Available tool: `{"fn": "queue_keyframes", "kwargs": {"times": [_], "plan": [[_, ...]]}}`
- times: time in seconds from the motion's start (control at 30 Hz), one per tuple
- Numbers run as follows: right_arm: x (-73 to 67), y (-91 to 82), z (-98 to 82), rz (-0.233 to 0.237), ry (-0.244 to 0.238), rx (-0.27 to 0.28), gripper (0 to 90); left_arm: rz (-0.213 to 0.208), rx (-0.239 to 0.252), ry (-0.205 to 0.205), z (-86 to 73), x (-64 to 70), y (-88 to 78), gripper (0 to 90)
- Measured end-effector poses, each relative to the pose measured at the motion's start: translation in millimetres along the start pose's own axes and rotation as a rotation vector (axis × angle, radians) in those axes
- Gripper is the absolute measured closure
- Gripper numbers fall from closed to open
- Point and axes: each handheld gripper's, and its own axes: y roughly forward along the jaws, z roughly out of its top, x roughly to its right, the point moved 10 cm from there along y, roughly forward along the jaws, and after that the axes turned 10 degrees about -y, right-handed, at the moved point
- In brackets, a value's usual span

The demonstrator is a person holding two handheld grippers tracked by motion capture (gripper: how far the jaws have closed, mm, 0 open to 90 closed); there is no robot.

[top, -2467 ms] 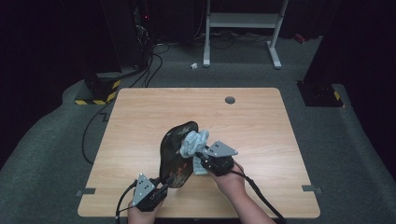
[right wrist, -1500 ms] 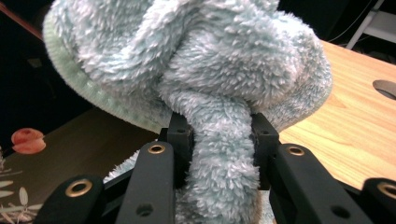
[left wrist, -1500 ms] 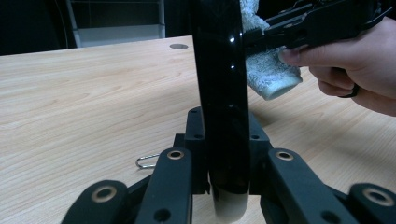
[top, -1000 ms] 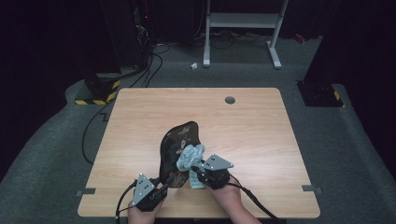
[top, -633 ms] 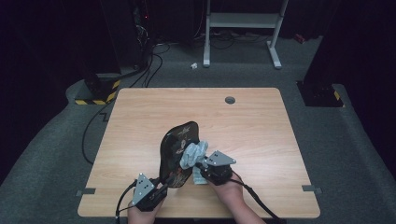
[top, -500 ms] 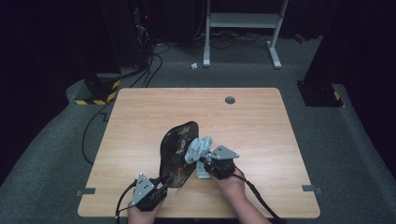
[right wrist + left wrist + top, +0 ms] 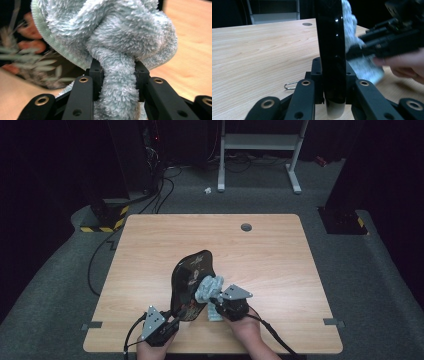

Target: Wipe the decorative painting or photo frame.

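Currently, the left gripper [image 7: 167, 320] is clamping the plate [image 7: 191, 282] on edge; the right gripper [image 7: 222, 301] is pressing a gripped cloth [image 7: 209, 287] against the plate's face. Wiping appears midway.

Light wooden table [image 7: 150, 250], small wire clip [image 7: 291, 85] on its top

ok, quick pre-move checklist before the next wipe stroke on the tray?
1. Left gripper clamped on the tray edge: ok.
2. Tray tilted up off the table: ok.
3. Right gripper shut on the cloth: ok.
4. Cloth against the tray's patterned face: ok.
5. How much of the face is clean: cannot tell.
6. Paper clip lies apart from the tray, left of the jaws in the left gripper view: ok.
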Motion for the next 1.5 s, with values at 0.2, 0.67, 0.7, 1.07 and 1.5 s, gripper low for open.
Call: {"fn": "queue_keyframes", "kwargs": {"times": [0.2, 0.67, 0.7, 1.07, 1.5], "plan": [[-24.5, -0.2, -8.8, 0.046, -0.035, -0.016, 68.3, -0.002, -0.001, -0.001, 0.0, -0.1, 0.1, 78.0], [33.9, 11.9, -14.6, -0.083, 0.033, -0.073, 68.3, -0.006, -0.004, -0.005, -0.3, -0.3, -0.1, 77.9], [39.1, 12.8, -16.2, -0.095, 0.041, -0.082, 68.3, -0.007, -0.005, -0.005, -0.3, -0.3, -0.1, 77.9], [13.8, 14.2, -30.4, -0.04, 0.005, -0.13, 68.2, -0.005, -0.005, -0.006, -0.4, -0.2, -0.1, 78.0], [-27.0, 5.8, -30.0, 0.013, -0.05, -0.121, 68.3, -0.003, -0.005, -0.009, -0.3, -0.8, 0.1, 78.3]]}}
